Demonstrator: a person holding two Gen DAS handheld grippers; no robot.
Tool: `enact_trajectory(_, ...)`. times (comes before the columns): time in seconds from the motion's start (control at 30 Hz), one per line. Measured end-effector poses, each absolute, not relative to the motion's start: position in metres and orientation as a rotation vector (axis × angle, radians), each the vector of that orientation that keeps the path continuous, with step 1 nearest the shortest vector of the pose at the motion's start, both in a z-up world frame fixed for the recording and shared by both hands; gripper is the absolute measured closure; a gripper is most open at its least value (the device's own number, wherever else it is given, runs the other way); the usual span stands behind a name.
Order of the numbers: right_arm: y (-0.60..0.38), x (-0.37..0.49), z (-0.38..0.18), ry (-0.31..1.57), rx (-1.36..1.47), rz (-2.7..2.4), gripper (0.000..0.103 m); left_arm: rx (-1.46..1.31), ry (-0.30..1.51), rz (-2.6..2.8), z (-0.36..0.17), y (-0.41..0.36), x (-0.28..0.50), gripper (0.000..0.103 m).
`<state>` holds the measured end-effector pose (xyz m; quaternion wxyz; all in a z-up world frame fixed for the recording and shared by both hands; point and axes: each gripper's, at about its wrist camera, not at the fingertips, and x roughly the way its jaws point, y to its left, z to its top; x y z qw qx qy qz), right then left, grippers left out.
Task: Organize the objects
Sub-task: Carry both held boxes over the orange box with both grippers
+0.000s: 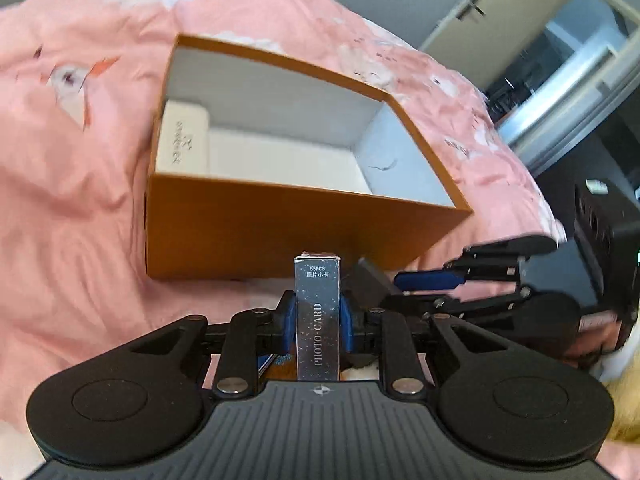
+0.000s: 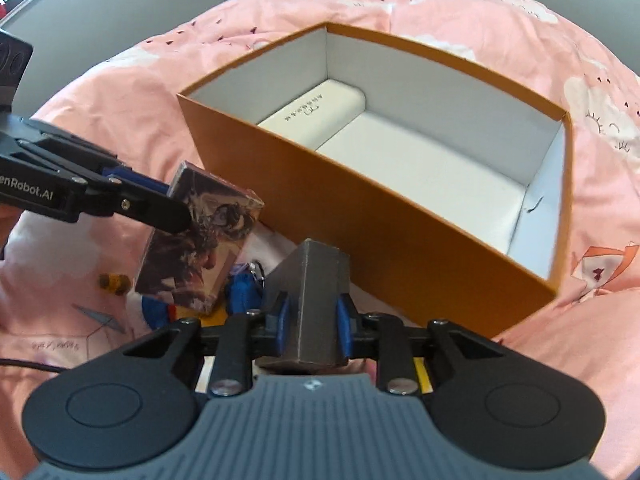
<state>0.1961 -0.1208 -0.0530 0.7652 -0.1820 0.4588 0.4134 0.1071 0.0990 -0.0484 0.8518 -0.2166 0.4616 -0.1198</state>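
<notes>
An open orange box [image 1: 304,228] with a white inside lies on the pink bedding; it also shows in the right wrist view [image 2: 384,232]. A cream case [image 1: 182,138] lies in it [image 2: 316,114]. My left gripper [image 1: 318,320] is shut on a photo card box [image 1: 318,320], held just in front of the orange box; the right wrist view shows its printed face [image 2: 200,248]. My right gripper [image 2: 310,316] is shut on a grey box [image 2: 308,300], close to the orange box's near wall. In the left wrist view it [image 1: 424,276] sits at right.
Pink bedding [image 1: 80,200] surrounds the box. Small items lie below the photo card box: a blue toy [image 2: 240,292], a brown-yellow figure [image 2: 114,282] and a black cable [image 2: 28,364]. A door and window area [image 1: 560,60] lies beyond the bed at right.
</notes>
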Motion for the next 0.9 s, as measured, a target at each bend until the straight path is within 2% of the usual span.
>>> enact_trajectory(0.13, -0.119, 0.207, -0.063, 1.037, -0.317, 0.88, 0.077, -0.453, 0.987, -0.191, -0.058, 0.099, 0.115, 0.074)
enact_trajectory(0.23, -0.122, 0.222, -0.07, 1.089, -0.225, 0.86, 0.068, -0.478, 0.992, -0.185, -0.065, 0.102, 0.116, 0.073)
enact_trajectory(0.53, -0.138, 0.246, -0.098, 1.246, -0.039, 0.804, 0.053, -0.478, 0.975, -0.174, -0.07, 0.097, 0.113, 0.073)
enact_trajectory(0.57, -0.14, 0.247, -0.098, 1.26, -0.024, 0.8, 0.054, -0.471, 0.97, -0.177, -0.069, 0.096, 0.112, 0.073)
enact_trajectory(0.6, -0.14, 0.247, -0.099, 1.271, -0.005, 0.806, 0.06, -0.465, 0.966, -0.18, -0.068, 0.095, 0.111, 0.074)
enact_trajectory(0.7, -0.141, 0.239, -0.091, 1.265, -0.004, 0.811, 0.064, -0.458, 0.951, -0.184, -0.063, 0.094, 0.106, 0.075)
enact_trajectory(0.9, -0.14, 0.208, -0.049, 1.111, -0.111, 0.798, 0.067, -0.41, 0.89, -0.189, -0.04, 0.088, 0.094, 0.078)
